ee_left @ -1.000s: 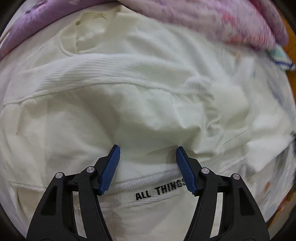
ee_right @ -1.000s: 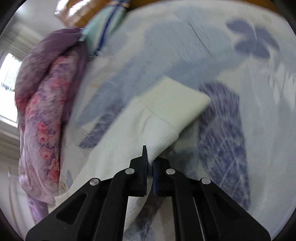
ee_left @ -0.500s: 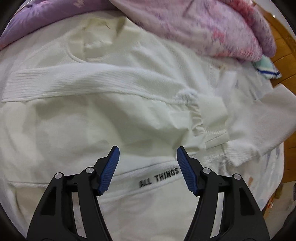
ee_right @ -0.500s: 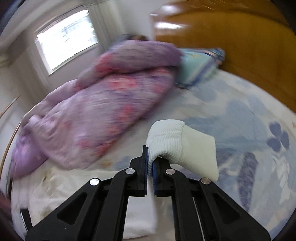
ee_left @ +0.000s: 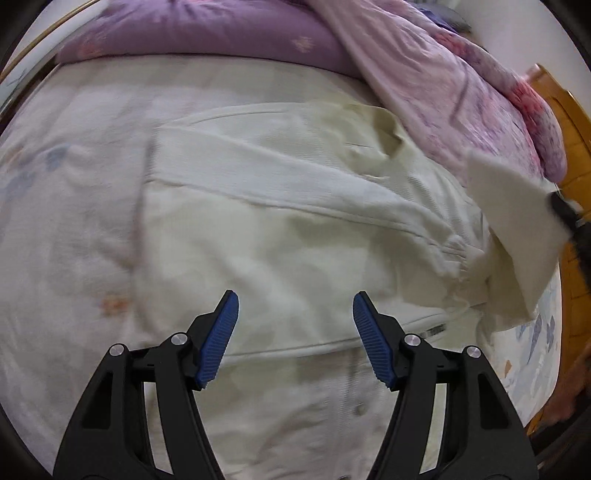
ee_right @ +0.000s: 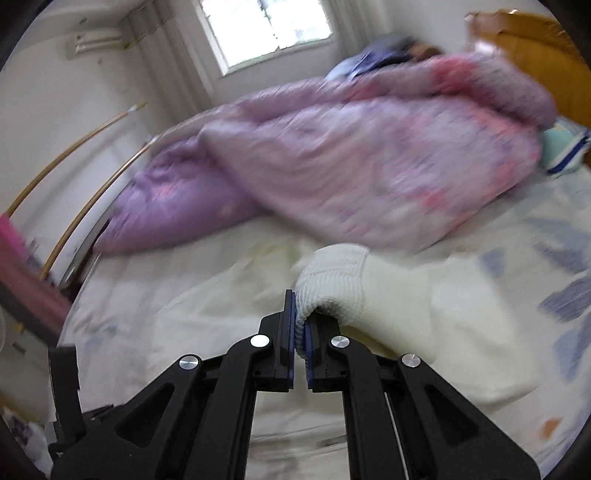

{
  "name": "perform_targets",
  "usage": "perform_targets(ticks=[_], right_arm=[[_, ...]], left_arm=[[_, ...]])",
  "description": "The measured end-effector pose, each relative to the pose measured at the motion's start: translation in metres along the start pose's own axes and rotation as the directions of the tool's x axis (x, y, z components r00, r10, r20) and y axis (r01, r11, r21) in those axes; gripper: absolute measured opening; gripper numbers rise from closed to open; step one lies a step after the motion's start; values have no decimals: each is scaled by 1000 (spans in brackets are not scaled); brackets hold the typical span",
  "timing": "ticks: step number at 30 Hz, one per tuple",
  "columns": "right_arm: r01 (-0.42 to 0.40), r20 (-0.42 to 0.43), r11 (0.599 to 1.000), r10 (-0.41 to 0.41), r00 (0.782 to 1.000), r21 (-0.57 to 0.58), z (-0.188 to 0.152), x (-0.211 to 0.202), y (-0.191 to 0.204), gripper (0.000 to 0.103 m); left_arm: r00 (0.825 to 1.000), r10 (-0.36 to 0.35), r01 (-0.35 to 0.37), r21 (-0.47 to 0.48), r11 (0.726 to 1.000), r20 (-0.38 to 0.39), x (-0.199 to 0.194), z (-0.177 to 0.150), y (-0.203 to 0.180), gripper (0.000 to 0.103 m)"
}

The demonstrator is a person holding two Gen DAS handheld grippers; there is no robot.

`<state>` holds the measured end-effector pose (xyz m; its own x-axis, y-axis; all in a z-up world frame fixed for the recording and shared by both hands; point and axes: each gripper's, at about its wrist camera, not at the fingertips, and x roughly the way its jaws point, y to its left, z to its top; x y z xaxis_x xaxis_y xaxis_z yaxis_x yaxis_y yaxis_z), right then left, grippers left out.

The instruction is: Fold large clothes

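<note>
My right gripper point(ee_right: 300, 334) was clamped on the ribbed sleeve cuff point(ee_right: 334, 282), holding it up above the cream sweater point(ee_left: 295, 229) spread on the bed point(ee_left: 66, 221). Left gripper point(ee_left: 295, 332) hung over the sweater w/ both fingers apart, gripping nothing.

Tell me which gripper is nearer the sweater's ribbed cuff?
Right. The right gripper is shut on the ribbed cuff, lifting the sleeve. The left gripper hangs open above the sweater body, apart from the cuff.

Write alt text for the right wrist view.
The right claw is shut on the ribbed cuff of a cream sweater sleeve, lifted above a floral bedsheet. A purple floral quilt lies behind, under a window.
</note>
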<state>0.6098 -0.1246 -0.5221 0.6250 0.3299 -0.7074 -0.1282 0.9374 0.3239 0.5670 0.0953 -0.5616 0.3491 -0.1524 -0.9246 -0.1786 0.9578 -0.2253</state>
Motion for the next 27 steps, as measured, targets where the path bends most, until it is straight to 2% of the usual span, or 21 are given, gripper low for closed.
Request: perform_targets(ticks=[3, 6, 7, 8, 9, 10, 12, 13, 14, 16, 17, 20, 22, 24, 25, 27], right_arm=[[-48, -93, 999, 45, 995, -22, -27, 34, 35, 4], [-76, -216, 996, 63, 974, -50, -61, 72, 63, 4], [-58, -267, 997, 43, 963, -52, -71, 86, 66, 8], [-40, -335, 999, 27, 942, -33, -81, 101, 66, 8], [-37, -398, 999, 43, 916, 23, -89, 113, 62, 9], [-37, -414, 998, 59, 908, 60, -93, 115, 59, 9], [-55, -411, 994, 90, 907, 96, -93, 111, 55, 14], [-69, -405, 992, 106, 908, 106, -90, 103, 54, 20], [-70, -409, 991, 110, 906, 111, -87, 97, 52, 40], [-25, -416, 996, 61, 907, 91, -82, 84, 48, 72], [-33, -409, 996, 62, 910, 79, -80, 76, 43, 72], [-31, -434, 996, 67, 898, 89, -82, 60, 21, 72], [3, -415, 995, 37, 909, 96, -86, 48, 0, 72], [68, -374, 994, -32, 927, 83, -85, 31, -26, 72], [83, -340, 993, -50, 939, 84, -83, 21, -43, 70], [126, -304, 988, -94, 948, 86, -79, 6, -71, 69]], left_arm=[[1000, 14, -14, -30, 999, 6, -6, -4, 30, 65], [999, 35, -35, -55, 998, -3, -9, -10, 57, 65], [999, 39, -39, -63, 997, -8, -9, -12, 63, 65], [999, 42, -43, -72, 996, -12, -8, -13, 68, 65], [999, 45, -46, -81, 996, -14, -8, -14, 73, 66], [999, 51, -52, -90, 995, -13, -9, -16, 78, 66], [999, 54, -54, -105, 993, -7, -12, -18, 84, 66], [999, 46, -46, -117, 992, -3, -14, -18, 86, 65], [999, 40, -39, -124, 991, -1, -15, -18, 87, 66], [999, 32, -32, -126, 992, -1, -15, -17, 81, 66], [1000, 26, -26, -120, 992, -4, -14, -17, 76, 66], [1000, 9, -9, -91, 996, -4, -10, -15, 50, 66], [1000, -11, 10, -56, 998, -13, -4, -15, 28, 66], [999, -20, 20, -6, 1000, -25, 4, -16, 3, 66], [999, -22, 23, 30, 999, -35, 9, -17, -13, 66], [999, -14, 18, 110, 994, -33, 18, -20, -43, 66]])
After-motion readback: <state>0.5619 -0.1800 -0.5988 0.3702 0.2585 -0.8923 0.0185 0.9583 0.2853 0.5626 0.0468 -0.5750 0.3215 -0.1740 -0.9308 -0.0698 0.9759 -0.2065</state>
